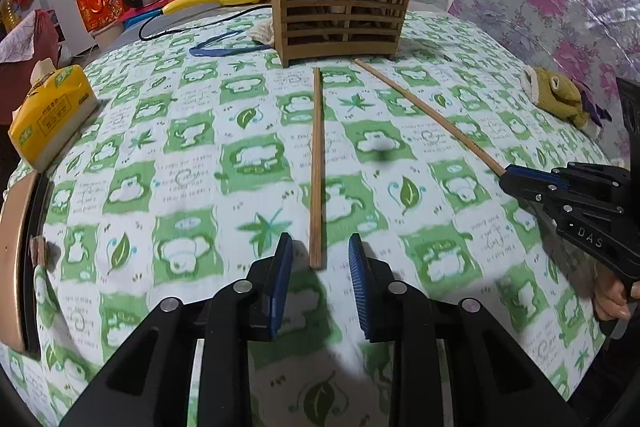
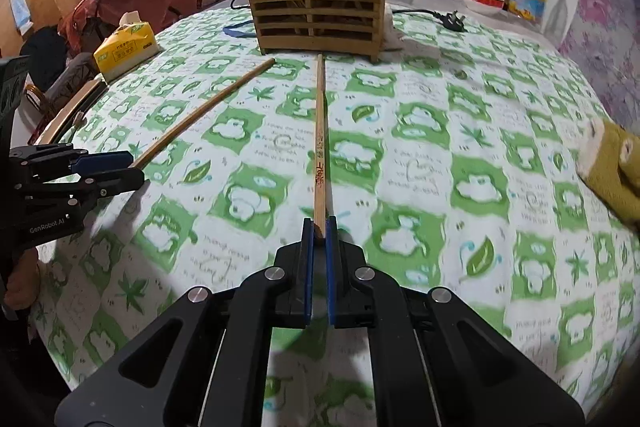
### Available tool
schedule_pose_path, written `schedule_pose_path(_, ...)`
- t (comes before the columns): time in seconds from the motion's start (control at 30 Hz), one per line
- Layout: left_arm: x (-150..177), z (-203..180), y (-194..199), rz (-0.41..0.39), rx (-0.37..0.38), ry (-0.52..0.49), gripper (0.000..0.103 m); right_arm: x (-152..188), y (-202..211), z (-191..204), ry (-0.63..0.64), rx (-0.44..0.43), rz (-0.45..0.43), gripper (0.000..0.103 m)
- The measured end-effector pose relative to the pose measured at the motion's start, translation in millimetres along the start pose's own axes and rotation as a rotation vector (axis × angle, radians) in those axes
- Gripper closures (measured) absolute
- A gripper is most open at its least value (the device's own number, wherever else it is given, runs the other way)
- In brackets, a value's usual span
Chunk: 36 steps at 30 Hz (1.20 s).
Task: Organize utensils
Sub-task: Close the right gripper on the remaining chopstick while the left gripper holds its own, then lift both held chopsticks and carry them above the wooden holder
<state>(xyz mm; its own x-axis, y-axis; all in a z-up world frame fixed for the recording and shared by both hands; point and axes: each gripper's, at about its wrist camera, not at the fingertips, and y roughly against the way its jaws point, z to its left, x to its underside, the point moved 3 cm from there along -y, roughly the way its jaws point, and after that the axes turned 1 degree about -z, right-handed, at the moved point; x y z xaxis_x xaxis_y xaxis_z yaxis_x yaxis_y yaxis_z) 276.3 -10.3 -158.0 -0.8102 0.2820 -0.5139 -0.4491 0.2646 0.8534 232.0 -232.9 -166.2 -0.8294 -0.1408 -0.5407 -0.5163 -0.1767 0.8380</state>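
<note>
Chopsticks on the green-patterned tablecloth (image 1: 192, 147): two, slim pale wood, both pointing toward the slatted wooden holder (image 1: 340, 11) at the far edge; its contents are cut off, uncountable. Right gripper (image 2: 319, 227) clamps the printed chopstick (image 2: 320, 147); left gripper (image 1: 320, 255) stands narrowly apart around the plain chopstick (image 1: 317, 163), untouching.

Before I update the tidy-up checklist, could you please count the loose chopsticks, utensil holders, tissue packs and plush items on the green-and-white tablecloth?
Loose thin wooden chopsticks: 2
Slatted wooden utensil holder: 1
Yellow plastic-wrapped tissue pack: 1
Olive-green plush item: 1
Total: 5
</note>
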Motion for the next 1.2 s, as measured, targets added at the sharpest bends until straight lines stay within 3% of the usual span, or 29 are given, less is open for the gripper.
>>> schedule_pose_path(0.17,3,-7,1,-0.001,-0.042,-0.033,0.074,5,3,1,0.005,0.002,0.005,0.092)
schedule_pose_path(0.3,3,-5,1,-0.002,-0.034,-0.023,0.074,4,2,1,0.009,0.006,0.008,0.092)
schedule_pose_path(0.37,3,-5,1,-0.005,-0.022,-0.018,0.085,5,2,2,0.004,0.000,0.007,0.096)
schedule_pose_path(0.4,3,-5,2,-0.005,-0.011,-0.018,0.095,5,2,1,0.000,-0.006,0.006,0.096)
schedule_pose_path(0.57,3,-7,5,-0.023,0.008,-0.019,0.097,4,5,-1,-0.010,-0.020,-0.010,0.097)
schedule_pose_path(0.83,-6,-13,28,-0.102,0.006,0.000,0.097,2,31,-5,-0.020,0.024,-0.126,0.096)
schedule_pose_path(1.2,-71,-17,90,-0.263,0.000,0.026,0.097,-47,96,-9,-0.027,0.051,-0.325,0.096)
